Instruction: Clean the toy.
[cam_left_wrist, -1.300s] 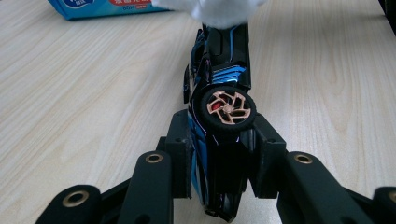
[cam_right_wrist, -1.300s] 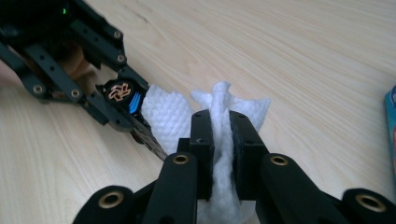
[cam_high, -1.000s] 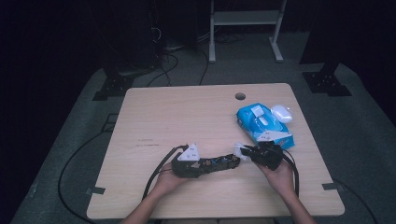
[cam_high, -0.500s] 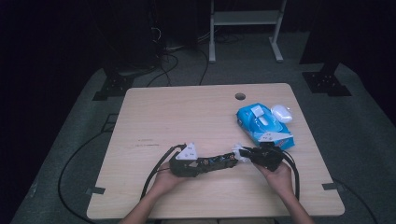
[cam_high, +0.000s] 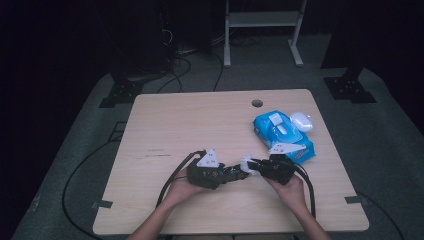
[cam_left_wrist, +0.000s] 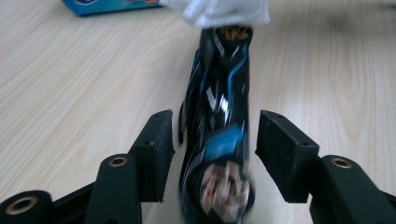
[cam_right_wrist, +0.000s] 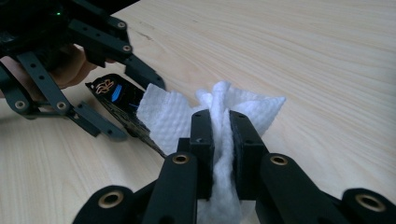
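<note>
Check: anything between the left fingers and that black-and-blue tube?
Nothing visible. The tube lies between the left gripper's fingers, whose jaws have just been opening, with bare gaps either side. At its far end, the right gripper presses a white wipe.

My left gripper is a black frame with a grey three-cornered plate on its top; in its own view the jaws are matte black blocks on flat link arms, with brass-coloured rivets at the pivots and small screw holes in the pads; my right gripper is the same build, black with brass-ringed pivots and its own grey plate; a thick black cable trails from each toward me; my forearms are bare, no sleeves showing.
</note>
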